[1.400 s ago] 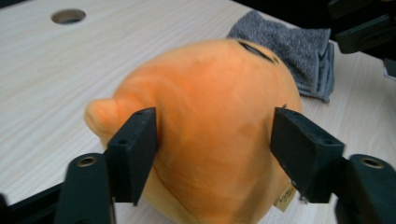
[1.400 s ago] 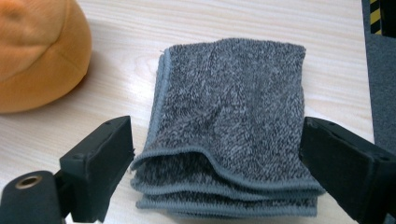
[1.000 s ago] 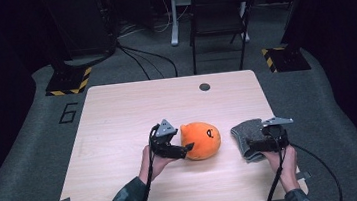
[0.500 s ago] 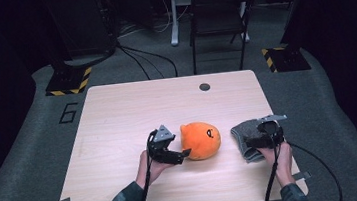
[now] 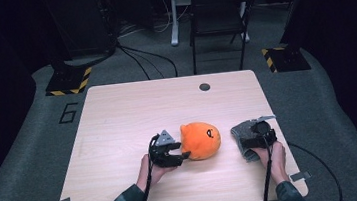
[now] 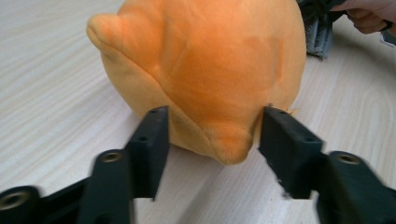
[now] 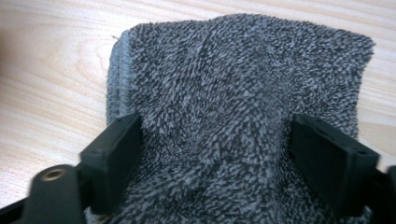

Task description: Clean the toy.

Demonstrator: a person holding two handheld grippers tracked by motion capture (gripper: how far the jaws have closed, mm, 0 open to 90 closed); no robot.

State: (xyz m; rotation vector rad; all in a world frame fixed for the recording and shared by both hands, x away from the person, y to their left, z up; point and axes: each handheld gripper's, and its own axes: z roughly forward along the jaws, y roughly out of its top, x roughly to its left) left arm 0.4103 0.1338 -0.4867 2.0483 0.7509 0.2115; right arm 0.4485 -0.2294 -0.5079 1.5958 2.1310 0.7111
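An orange plush toy (image 5: 201,139) with a small dark face lies at the middle of the wooden table (image 5: 132,110). My left gripper (image 5: 184,152) comes at it from the left. In the left gripper view its jaws have just been closing and now pinch the plush toy (image 6: 210,60) at its lower bulge, one on each side (image 6: 212,140). A folded grey towel (image 5: 239,133) lies to the right of the toy. My right gripper (image 5: 246,141) is pressed down into it. Its jaws have just been closing and the towel (image 7: 233,84) bunches between them (image 7: 215,158).
A round dark grommet (image 5: 204,86) sits in the table's far edge. A black chair (image 5: 217,11) stands beyond the table, with cables on the floor. Yellow-black striped bases (image 5: 69,82) flank the far corners. The table's front edge is near my forearms.
Both hands have sunk toward the table. The left jaws have narrowed onto the plush toy. The right gripper has moved down and left onto the towel.
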